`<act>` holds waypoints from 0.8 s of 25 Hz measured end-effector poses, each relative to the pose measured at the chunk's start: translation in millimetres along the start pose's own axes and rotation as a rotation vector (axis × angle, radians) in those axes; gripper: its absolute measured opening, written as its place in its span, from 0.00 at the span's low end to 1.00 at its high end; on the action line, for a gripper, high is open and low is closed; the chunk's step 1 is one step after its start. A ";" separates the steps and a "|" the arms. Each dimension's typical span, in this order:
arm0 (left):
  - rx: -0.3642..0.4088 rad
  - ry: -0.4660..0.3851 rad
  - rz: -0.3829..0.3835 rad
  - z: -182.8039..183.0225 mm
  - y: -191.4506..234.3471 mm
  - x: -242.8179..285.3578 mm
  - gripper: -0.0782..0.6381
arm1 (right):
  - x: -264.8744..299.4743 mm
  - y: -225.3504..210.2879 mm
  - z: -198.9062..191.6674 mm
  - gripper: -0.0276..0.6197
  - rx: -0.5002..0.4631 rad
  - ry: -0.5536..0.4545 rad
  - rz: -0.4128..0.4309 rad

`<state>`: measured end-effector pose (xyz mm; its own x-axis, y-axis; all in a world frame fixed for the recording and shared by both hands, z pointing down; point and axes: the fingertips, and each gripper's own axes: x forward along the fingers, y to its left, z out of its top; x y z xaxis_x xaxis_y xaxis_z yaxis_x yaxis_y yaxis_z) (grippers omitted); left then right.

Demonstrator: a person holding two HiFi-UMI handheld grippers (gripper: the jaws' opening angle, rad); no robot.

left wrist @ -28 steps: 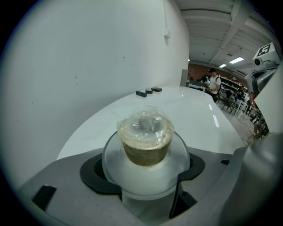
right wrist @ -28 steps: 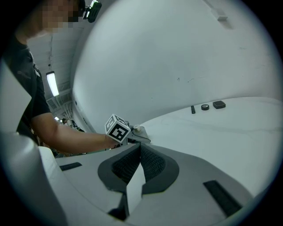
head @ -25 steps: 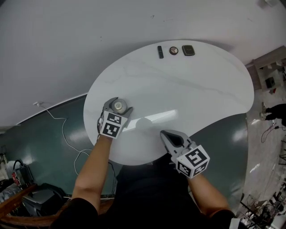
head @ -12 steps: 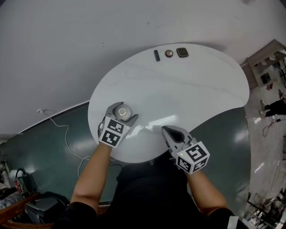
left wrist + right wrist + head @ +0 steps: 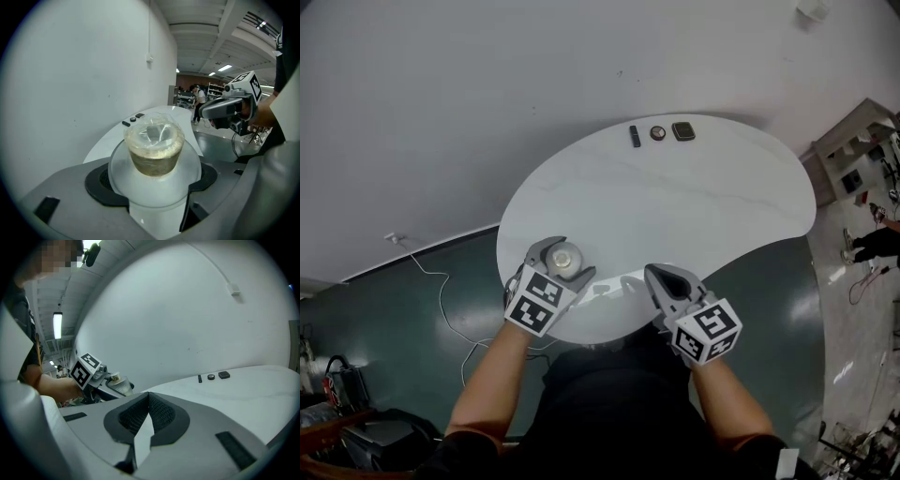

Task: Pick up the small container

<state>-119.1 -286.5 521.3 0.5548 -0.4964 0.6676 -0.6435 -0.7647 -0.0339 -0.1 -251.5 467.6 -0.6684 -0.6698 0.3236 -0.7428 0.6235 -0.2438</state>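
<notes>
The small container point(image 5: 563, 256) is a clear lidded cup with a pale brown filling. My left gripper point(image 5: 564, 259) is shut on it over the near left part of the white table point(image 5: 675, 197). In the left gripper view the container point(image 5: 153, 149) stands upright between the dark pads of the left gripper point(image 5: 152, 177), its wide clear rim resting on them. My right gripper point(image 5: 654, 273) is shut and empty at the table's near edge, to the right of the left one. The right gripper view shows the right gripper point(image 5: 149, 397) with its jaws together, and the container point(image 5: 118, 383) at far left.
A black bar point(image 5: 634, 135), a round item point(image 5: 657, 133) and a dark square item point(image 5: 682, 130) lie in a row at the table's far edge. A white cable point(image 5: 441, 281) runs over the dark green floor at left. A wall stands beyond the table.
My left gripper, still shut on the container, has moved toward the table's near edge and a little right. The right gripper stays shut in much the same place.
</notes>
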 end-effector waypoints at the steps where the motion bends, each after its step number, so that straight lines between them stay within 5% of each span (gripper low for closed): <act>1: 0.001 -0.002 0.000 -0.3 -3.2 -6.0 0.59 | -1.2 0.8 3.3 0.03 -0.007 -0.006 0.001; 20: 0.044 -0.056 0.047 21.3 -30.3 -89.2 0.59 | -24.8 37.0 34.7 0.03 -0.099 -0.057 -0.001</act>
<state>-137.8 -227.8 447.0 0.5538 -0.5534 0.6221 -0.6463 -0.7568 -0.0979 -12.3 -225.8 418.9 -0.6705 -0.6907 0.2710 -0.7383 0.6573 -0.1514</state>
